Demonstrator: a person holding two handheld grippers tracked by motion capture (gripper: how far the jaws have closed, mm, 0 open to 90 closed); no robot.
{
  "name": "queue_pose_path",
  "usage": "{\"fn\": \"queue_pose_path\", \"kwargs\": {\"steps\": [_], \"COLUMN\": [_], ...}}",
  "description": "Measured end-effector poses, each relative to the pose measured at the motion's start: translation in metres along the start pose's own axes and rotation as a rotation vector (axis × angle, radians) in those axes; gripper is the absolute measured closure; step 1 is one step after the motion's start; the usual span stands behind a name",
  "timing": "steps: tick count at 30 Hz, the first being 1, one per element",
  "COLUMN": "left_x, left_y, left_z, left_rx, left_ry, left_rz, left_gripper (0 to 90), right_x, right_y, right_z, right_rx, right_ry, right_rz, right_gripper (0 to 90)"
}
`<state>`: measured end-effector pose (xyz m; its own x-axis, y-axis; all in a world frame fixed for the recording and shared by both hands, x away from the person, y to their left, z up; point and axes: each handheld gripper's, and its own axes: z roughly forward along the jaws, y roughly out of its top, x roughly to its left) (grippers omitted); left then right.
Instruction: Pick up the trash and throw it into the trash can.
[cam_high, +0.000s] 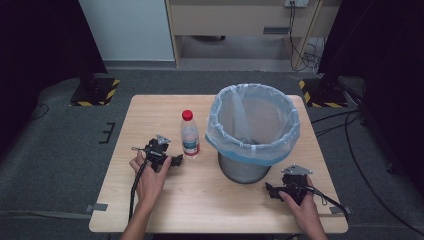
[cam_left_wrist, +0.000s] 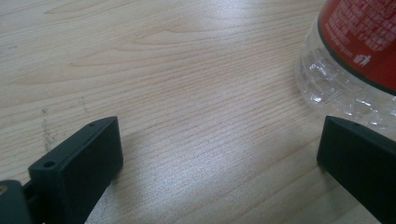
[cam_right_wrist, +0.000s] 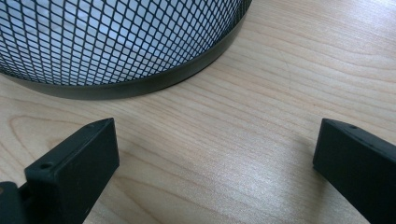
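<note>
Both grippers' jaws wide; bottle (cam_left_wrist: 355, 56) near left gripper (cam_left_wrist: 219, 154).

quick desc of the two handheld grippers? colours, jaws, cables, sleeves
Both the left gripper and right gripper are black, each topped by a grey three-cornered plate and trailing a black cable. Jaws are flat, rectangular black blocks with small holes. Forearms are bare, no sleeves visible.

Light wooden table (cam_high: 210, 200), clear bottle (cam_high: 190, 135) with red cap, lined mesh wastebasket (cam_high: 252, 131) beside it
</note>
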<state>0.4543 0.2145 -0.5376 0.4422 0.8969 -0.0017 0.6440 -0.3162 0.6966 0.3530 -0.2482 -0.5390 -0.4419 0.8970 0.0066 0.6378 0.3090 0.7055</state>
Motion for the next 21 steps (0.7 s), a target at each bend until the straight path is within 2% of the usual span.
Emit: {"fn": "queue_pose_path", "kwargs": {"steps": [5, 7, 15, 18, 20, 21], "left_x": [0.0004, -0.0020, -0.0028, -0.0023, -0.0053, -0.0053], "left_y": [0.0000, 0.0010, 0.0014, 0.0003, -0.0026, -0.0026], "left_z": [-0.0002, 0.0009, 0.0014, 0.0001, -0.0057, -0.0057], "left_rx": [0.001, 0.000, 0.001, -0.002, -0.006, -0.006], "left_ry": [-0.002, 0.019, 0.027, 0.018, -0.009, -0.009], "left_rz": [0.000, -0.022, -0.027, -0.013, 0.014, 0.014], "left_gripper": [0.0, 0.0, 0.0, 0.0, 3.3, 3.3], "right_x": [0.0000, 0.0000, 0.0001, 0.0001, 0.0001, 0.0001], "right_y": [0.0000, 0.0000, 0.0000, 0.0000, 0.0000, 0.0000], "right_z": [0.0000, 0.0000, 0.0001, 0.0001, 0.0001, 0.0001], "right_rx": [0.000, 0.000, -0.001, -0.001, -0.001, -0.001], "right_ry": [0.000, 0.000, 0.000, 0.000, 0.000, 0.000], "right_rz": [0.000, 0.000, 0.001, 0.001, 0.001, 0.001], "right_gripper": [0.4, 0.4, 0.4, 0.4, 0.4, 0.4]}}
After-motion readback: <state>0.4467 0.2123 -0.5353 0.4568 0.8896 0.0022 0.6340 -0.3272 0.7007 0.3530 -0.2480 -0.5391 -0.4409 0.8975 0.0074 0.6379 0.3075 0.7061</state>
